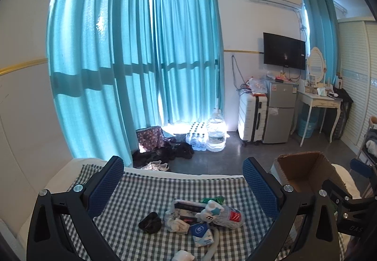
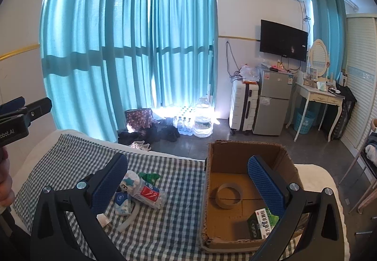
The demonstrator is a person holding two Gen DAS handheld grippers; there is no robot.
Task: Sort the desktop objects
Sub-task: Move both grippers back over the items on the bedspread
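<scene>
Between the fingers of the left gripper point(image 1: 183, 188), nothing held: two blue fingers point(image 1: 108, 188) wide apart, hanging over the checked cloth point(image 1: 141, 192). Just below and between them, one small heap of things to sort. Counted in the left wrist view: one squashed bottle point(image 1: 226, 213) with a red label, one blue and white tissue pack point(image 1: 200, 234), one black lump point(image 1: 150, 222), one crumpled white rag point(image 1: 178, 224), one green wrapper point(image 1: 213, 199), one bent white tube point(image 1: 213, 246). Past the right finger, one cardboard box point(image 1: 304, 166), with only its open top and back wall showing, not its floor.

Same for the right gripper point(image 2: 188, 186): two fingers spread wide, gripping nothing. Under them, the box floor in full view, with two things lying in it: one cardboard ring point(image 2: 228, 195) between the fingers and one green and white packet point(image 2: 261, 223) partly hidden behind the right finger. Beside the left finger, the heap again, on the cloth and outside the box. Hidden here behind that finger: the black lump and the rag. Shown only here: the left gripper from the side at the far left edge, and part of a hand point(image 2: 6, 180) below it.
</scene>
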